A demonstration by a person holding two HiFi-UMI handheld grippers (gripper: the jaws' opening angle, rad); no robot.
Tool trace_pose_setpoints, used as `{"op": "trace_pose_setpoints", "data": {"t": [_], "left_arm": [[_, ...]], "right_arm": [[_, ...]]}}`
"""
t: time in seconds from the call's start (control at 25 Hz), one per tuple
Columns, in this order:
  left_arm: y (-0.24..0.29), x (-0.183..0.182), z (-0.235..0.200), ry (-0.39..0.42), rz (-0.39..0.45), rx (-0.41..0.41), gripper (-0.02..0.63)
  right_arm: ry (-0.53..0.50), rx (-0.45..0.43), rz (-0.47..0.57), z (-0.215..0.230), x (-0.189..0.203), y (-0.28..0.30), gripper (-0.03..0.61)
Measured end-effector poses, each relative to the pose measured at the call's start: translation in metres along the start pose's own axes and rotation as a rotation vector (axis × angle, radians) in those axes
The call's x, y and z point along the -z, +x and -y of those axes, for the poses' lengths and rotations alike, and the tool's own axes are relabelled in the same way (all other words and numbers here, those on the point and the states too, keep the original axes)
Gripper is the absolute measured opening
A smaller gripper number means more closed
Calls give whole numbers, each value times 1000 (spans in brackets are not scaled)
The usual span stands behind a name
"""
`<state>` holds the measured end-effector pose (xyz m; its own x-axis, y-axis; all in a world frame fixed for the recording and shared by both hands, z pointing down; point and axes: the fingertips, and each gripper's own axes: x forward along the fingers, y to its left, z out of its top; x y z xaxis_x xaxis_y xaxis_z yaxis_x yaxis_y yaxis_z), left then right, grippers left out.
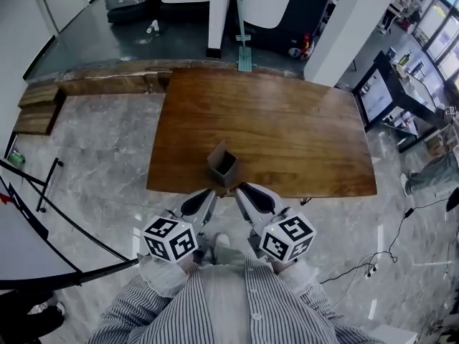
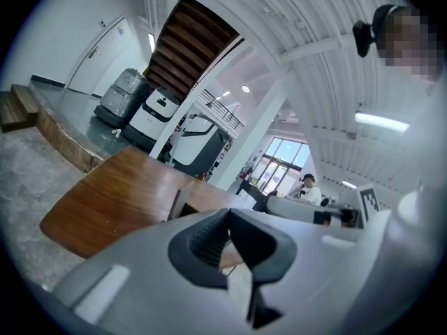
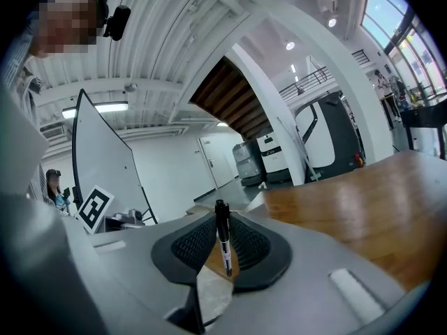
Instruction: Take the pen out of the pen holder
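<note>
One pen holder (image 1: 222,165), pen (image 3: 223,237) in right gripper (image 3: 221,223)

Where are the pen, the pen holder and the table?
pen (image 3: 223,237): right gripper view, middle of its barrel.
pen holder (image 1: 214,168): head view, its outer wall.
table (image 1: 287,127): head view, bare wooden top.

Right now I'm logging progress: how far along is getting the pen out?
Done: the pen is out; the pen holder on the table looks empty. In hand: the right gripper clamps it; the left gripper is shut, empty. Remaining: likely just setting it down.
</note>
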<state>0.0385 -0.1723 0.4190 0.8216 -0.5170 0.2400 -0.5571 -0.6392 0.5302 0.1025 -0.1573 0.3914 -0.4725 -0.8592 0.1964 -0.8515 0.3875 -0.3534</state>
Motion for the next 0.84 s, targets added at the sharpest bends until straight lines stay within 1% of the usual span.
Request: {"op": "trace_pose_setpoints", "data": {"t": [0.2, 0.36, 0.56, 0.84], "left_arm": [[0, 4, 3, 19, -20, 1, 8], [0, 7, 4, 17, -30, 7, 8], [0, 9, 6, 62, -56, -5, 8], [-2, 15, 8, 71, -79, -5, 8]], "right_arm": [[7, 9, 3, -1, 1, -3, 58], [-6, 26, -7, 0, 4, -5, 58], [-3, 28, -14, -1, 4, -7, 58], [-3, 24, -37, -4, 10, -9, 58]]}}
